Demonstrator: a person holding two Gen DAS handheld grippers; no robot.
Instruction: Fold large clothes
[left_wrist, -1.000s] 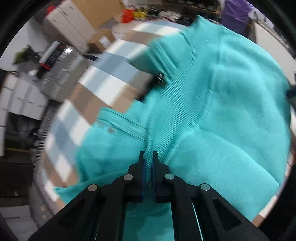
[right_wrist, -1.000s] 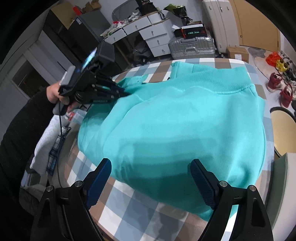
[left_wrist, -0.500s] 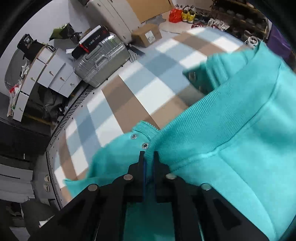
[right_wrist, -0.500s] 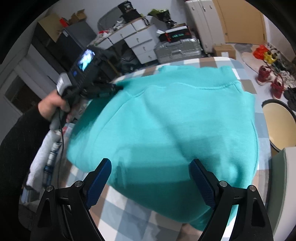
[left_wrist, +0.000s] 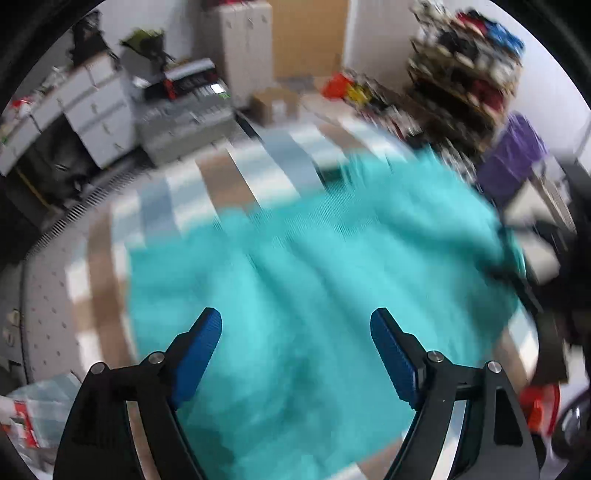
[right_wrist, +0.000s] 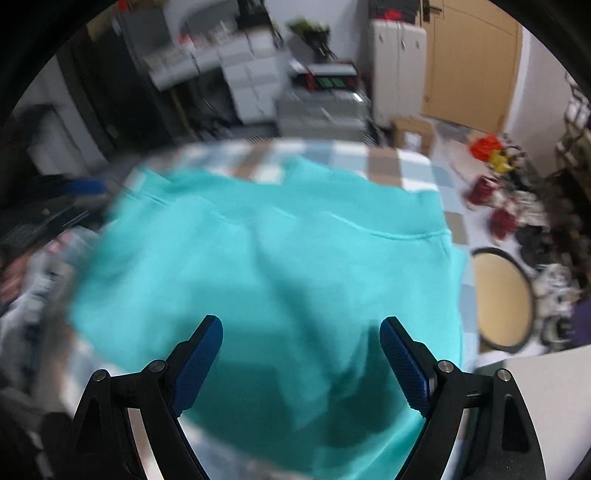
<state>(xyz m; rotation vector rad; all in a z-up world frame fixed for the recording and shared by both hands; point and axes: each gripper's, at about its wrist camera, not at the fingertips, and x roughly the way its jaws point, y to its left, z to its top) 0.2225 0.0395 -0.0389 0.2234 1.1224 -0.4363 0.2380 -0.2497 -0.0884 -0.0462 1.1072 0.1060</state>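
- My left gripper (left_wrist: 295, 328): jaws opening, blue pads wide apart, nothing pinched between them. They hang over the sweater (left_wrist: 314, 280), which shows through the gap.
- My right gripper (right_wrist: 301, 332): jaws wide apart and empty, pointing steeply down over the near part of the sweater (right_wrist: 280, 266).
- Sweater: teal, lying spread on the worktop (right_wrist: 391, 166), which wears a checked cloth in blue, white and brown. It covers most of the surface. From the right wrist view, a ribbed band runs along its far edge, with checked cloth showing beyond it.
- Left wrist view is heavily motion-blurred; I cannot make out folds or seams there. Checked cloth (left_wrist: 236, 181) shows beyond and to the left of the garment.
- Surroundings, right wrist view: silver suitcase (right_wrist: 317, 107) and white drawers (right_wrist: 251, 85) past the far edge, a cardboard box (right_wrist: 413, 134) on the floor, a round tan stool (right_wrist: 498, 299) just beside the worktop on the right.
- A dark shape at the right edge of the left wrist view is too blurred to identify.
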